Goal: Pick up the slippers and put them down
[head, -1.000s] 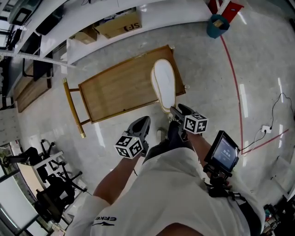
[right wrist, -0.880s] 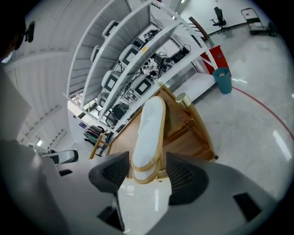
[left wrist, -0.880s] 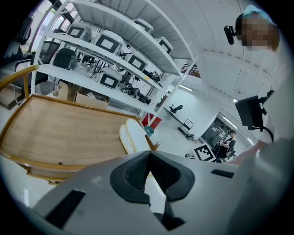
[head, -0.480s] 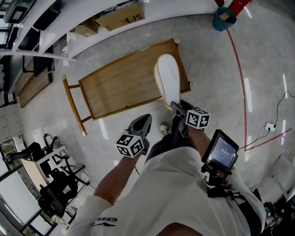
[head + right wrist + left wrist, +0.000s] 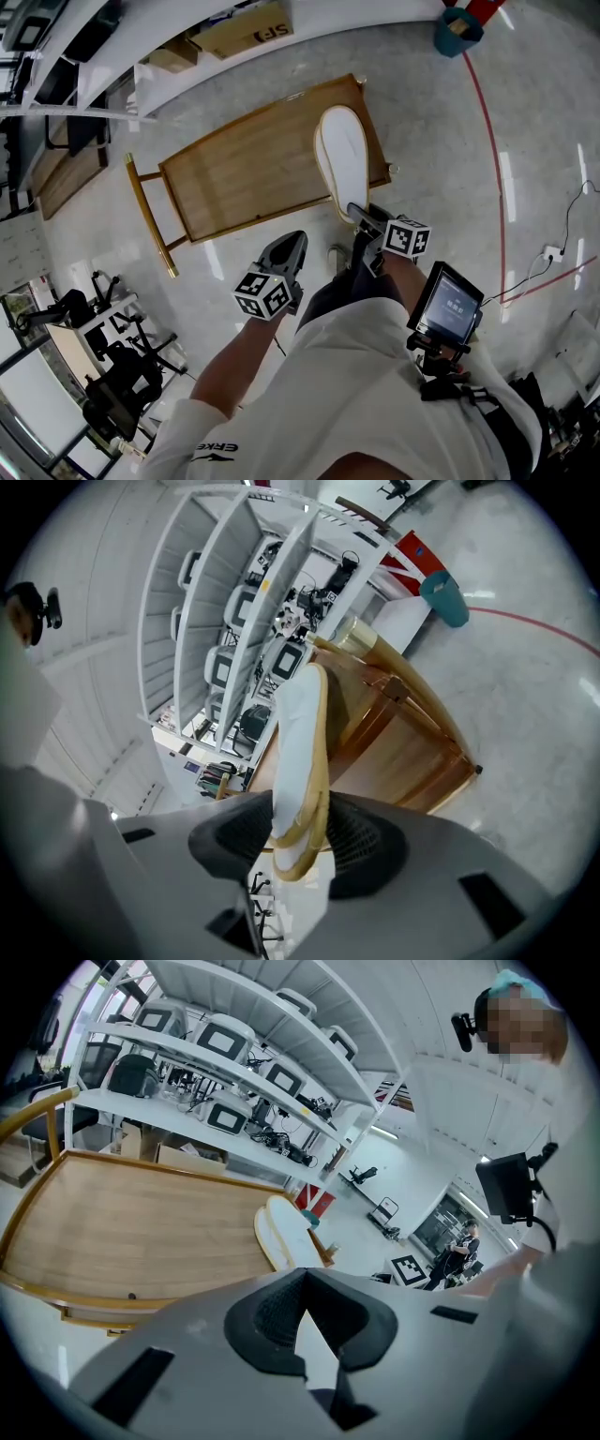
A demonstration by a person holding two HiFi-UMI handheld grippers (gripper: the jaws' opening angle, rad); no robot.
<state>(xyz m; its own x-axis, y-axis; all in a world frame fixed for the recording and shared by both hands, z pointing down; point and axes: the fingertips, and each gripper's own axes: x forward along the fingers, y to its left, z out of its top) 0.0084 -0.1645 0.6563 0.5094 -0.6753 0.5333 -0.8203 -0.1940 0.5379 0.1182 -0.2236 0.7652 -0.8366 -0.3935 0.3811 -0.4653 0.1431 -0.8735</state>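
Since the earlier frame, the slippers (image 5: 342, 159) have been shifted slightly further over the right end of the wooden table (image 5: 234, 178). Left gripper (image 5: 292, 246): jaws together, nothing held, kept off the table's near side. Right gripper (image 5: 362, 217): jaws just closing, clamped on the slippers' heel end.

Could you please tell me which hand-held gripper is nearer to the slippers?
Right: the right hand-held gripper, jaws just closing, holds the slippers by one end; the left hand-held gripper hangs apart.

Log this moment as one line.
right gripper: just been closing, clamped on slippers | slippers: over wooden table right edge | left gripper: shut, empty
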